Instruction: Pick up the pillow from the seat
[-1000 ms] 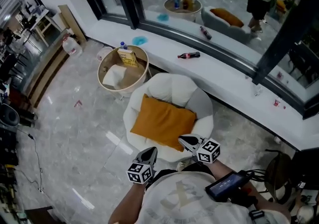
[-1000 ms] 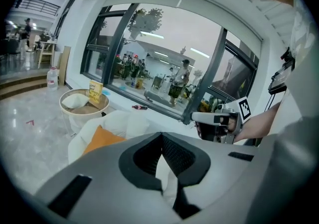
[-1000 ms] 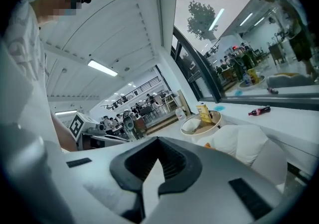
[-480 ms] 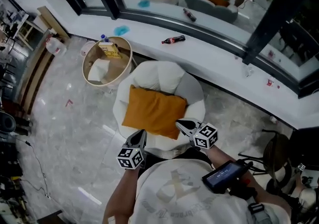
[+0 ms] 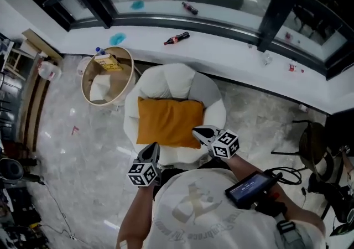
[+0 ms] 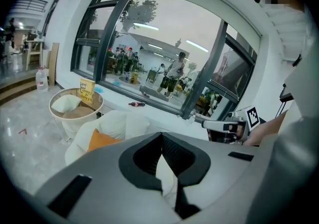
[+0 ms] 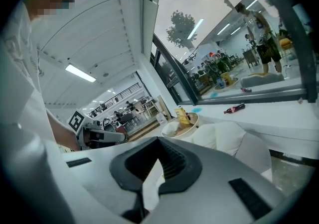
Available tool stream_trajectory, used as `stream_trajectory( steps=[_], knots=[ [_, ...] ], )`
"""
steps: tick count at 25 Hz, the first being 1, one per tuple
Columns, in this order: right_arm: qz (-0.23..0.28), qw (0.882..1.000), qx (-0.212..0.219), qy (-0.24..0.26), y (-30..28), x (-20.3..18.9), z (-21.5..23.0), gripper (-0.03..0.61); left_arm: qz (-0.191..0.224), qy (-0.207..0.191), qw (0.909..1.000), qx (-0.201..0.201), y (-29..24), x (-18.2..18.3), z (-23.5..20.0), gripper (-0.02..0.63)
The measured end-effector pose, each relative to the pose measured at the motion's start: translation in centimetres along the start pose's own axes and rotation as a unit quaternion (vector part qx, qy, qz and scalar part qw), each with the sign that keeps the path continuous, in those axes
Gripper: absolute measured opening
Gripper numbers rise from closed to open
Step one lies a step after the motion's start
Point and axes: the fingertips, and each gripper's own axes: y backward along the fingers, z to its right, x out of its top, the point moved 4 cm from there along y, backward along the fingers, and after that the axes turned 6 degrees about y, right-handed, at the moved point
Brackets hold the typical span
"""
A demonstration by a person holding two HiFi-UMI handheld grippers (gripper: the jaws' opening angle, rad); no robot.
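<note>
Site: a round white seat [image 5: 166, 82] stands on a marble floor below a long white window ledge [image 5: 232, 54].

Task item: the orange pillow [image 5: 168, 122] lies flat on the seat cushion. Its far edge rests against the white backrest and its near edge sits close to the seat's front edge. Nothing holds it.

Left gripper [image 5: 154, 148]: it is held over the seat's front edge, near the pillow's near left corner but apart from it. Its own view shows the jaws pressed together at the tips with nothing between them; only the pale seat shows through the slit behind the pads.

Right gripper [image 5: 199, 131]: it sits at the pillow's near right corner, with the tips over or just beside the fabric. Whether they touch it cannot be told. Its own view shows the jaws likewise closed tip to tip and empty.

Surroundings: a round basket [image 5: 123, 79] stands on the floor just left of the seat. It holds a white cushion [image 5: 98, 88] and a yellow box [image 5: 108, 64]. A dark bottle [image 5: 176, 38] lies on its side on the ledge behind the seat. A dark handheld device [image 5: 251, 188] is strapped at the person's right side.
</note>
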Motion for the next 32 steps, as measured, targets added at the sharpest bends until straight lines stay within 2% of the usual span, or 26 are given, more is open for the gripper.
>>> stream_trajectory(
  steps=[4, 13, 18, 22, 27, 32],
  knots=[
    [-0.004, 0.999, -0.031, -0.014, -0.8, -0.7, -0.1, 0.014, -0.024, -0.006, 0.9995, -0.020, -0.6, 0.2, -1.5, 0.011],
    [-0.035, 0.993, -0.099, -0.057, -4.2, -4.6, -1.7, 0.014, -0.065, -0.013, 0.9972, -0.034, 0.4, 0.4, -7.4, 0.011],
    [-0.044, 0.985, -0.148, -0.079, -5.0, -6.3, -0.7, 0.014, -0.094, -0.015, 0.9937, -0.058, 0.3, -0.9, -9.4, 0.011],
    [-0.048, 0.979, -0.181, -0.082, -5.1, -7.3, 0.7, 0.014, -0.119, -0.035, 0.9898, -0.070, -0.7, -1.5, -10.6, 0.011],
    [-0.055, 0.971, -0.209, -0.099, -5.1, -8.9, 1.7, 0.014, -0.136, -0.049, 0.9868, -0.072, -2.4, -1.8, -12.5, 0.011],
    [-0.073, 0.966, -0.220, -0.114, -6.1, -10.8, 2.7, 0.014, -0.142, -0.041, 0.9857, -0.082, -4.1, -2.1, -13.8, 0.011]
  ],
)
